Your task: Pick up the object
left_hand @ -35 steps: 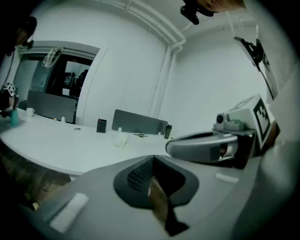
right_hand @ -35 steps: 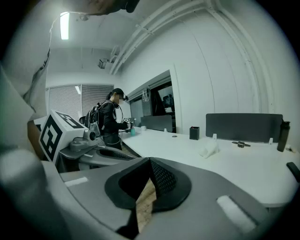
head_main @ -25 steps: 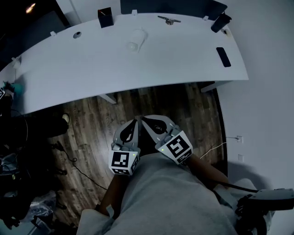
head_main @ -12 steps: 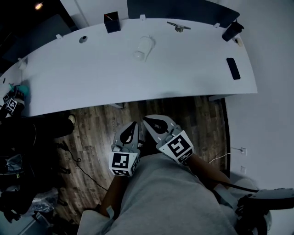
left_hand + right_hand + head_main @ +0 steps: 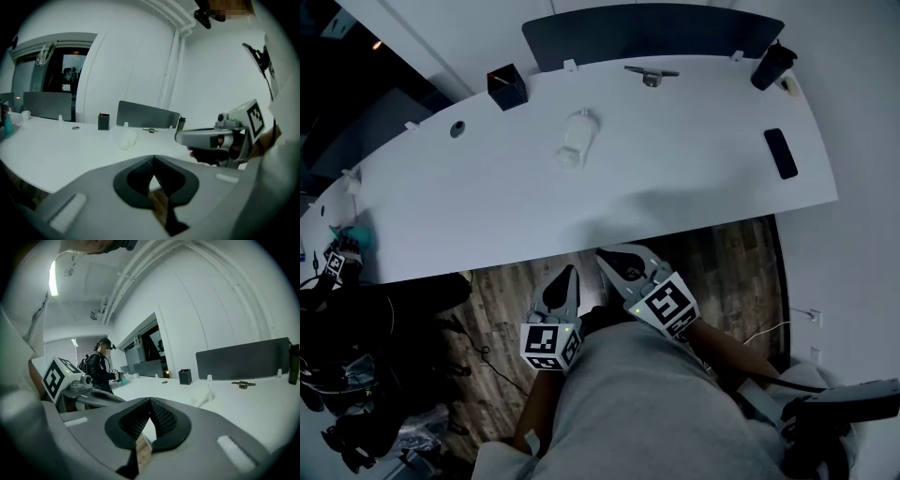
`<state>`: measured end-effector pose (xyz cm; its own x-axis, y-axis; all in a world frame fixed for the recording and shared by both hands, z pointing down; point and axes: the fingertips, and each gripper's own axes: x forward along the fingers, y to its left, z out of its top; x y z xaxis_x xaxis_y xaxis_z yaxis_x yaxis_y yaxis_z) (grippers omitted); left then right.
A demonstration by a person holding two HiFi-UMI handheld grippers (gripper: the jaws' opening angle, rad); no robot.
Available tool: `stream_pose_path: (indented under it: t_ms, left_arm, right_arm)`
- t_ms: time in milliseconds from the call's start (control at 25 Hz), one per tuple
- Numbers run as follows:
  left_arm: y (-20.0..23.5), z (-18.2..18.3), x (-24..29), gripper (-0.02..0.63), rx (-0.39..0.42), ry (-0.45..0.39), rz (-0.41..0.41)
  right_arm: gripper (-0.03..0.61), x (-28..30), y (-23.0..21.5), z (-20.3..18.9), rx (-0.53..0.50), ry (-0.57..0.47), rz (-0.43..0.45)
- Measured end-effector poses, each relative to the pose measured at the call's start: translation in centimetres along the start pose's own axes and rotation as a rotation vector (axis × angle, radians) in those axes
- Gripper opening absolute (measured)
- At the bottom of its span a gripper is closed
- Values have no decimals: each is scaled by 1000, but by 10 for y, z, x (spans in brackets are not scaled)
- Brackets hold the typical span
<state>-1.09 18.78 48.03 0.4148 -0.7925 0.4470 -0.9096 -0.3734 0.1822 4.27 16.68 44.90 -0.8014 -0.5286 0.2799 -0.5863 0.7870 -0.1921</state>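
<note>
The object is a white bottle-like thing (image 5: 577, 138) lying on its side on the curved white table (image 5: 675, 178), toward its far middle. It also shows in the left gripper view, white object (image 5: 126, 139), and in the right gripper view, white object (image 5: 201, 397). Both grippers hang close to my body over the wooden floor, short of the table's near edge. The left gripper (image 5: 570, 272) is shut with nothing between its jaws, and so is the right gripper (image 5: 602, 253). In their own views the left gripper (image 5: 153, 158) and right gripper (image 5: 150, 400) show closed, empty pads.
On the table stand a black box (image 5: 505, 87), a metal piece (image 5: 652, 75), a black bottle (image 5: 771, 66) and a flat black phone (image 5: 781, 153). A dark partition (image 5: 647, 33) runs behind it. Another person (image 5: 101, 366) stands at the table's left end, with cables on the floor (image 5: 478, 352).
The table has slid lower and nearer in the head view, its near edge now close above the gripper tips. Both grippers stay shut and side by side.
</note>
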Motion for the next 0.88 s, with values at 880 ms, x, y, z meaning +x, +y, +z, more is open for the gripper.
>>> stream_pose_path:
  t_ms: [880]
  left_arm:
    - [65, 34, 86, 3, -1, 57, -10]
  right_arm:
    - [2, 48, -83, 6, 21, 67, -64]
